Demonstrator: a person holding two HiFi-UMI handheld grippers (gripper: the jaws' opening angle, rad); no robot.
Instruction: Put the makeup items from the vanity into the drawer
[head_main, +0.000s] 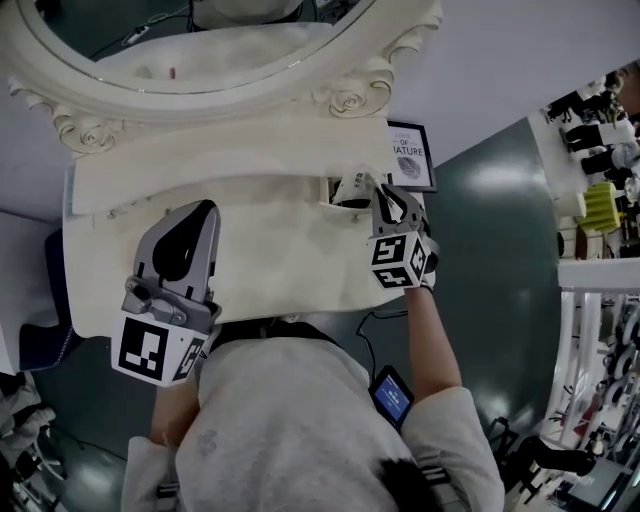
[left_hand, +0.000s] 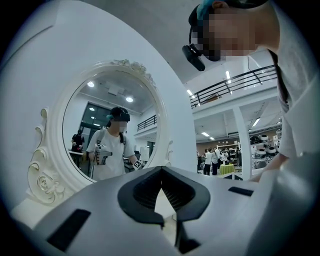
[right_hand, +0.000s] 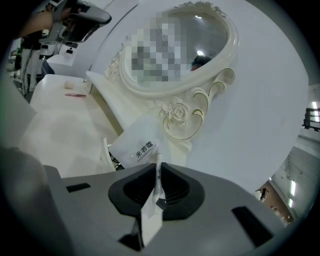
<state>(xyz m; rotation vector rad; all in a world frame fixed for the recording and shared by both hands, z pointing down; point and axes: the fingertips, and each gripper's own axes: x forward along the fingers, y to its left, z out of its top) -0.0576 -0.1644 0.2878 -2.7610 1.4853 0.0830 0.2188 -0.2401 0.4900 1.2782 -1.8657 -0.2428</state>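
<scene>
My right gripper (head_main: 385, 192) (right_hand: 158, 167) is shut on a thin white sachet (right_hand: 139, 144) with a printed label, pinched by its edge. The sachet (head_main: 352, 186) hangs over the small open drawer (head_main: 338, 206) at the right end of the white vanity (head_main: 260, 260). The drawer's white front wall (right_hand: 105, 152) and dark inside show just below the sachet. A thin pink makeup stick (right_hand: 75, 94) lies on the vanity top far to the left. My left gripper (head_main: 203, 212) (left_hand: 161, 170) hovers over the vanity's left half, tips together, holding nothing.
The oval ornate mirror (head_main: 200, 50) rises at the back of the vanity. A framed print (head_main: 410, 155) leans beside the drawer. Shelves of goods (head_main: 600, 150) stand to the right. The person's body is close to the vanity's front edge.
</scene>
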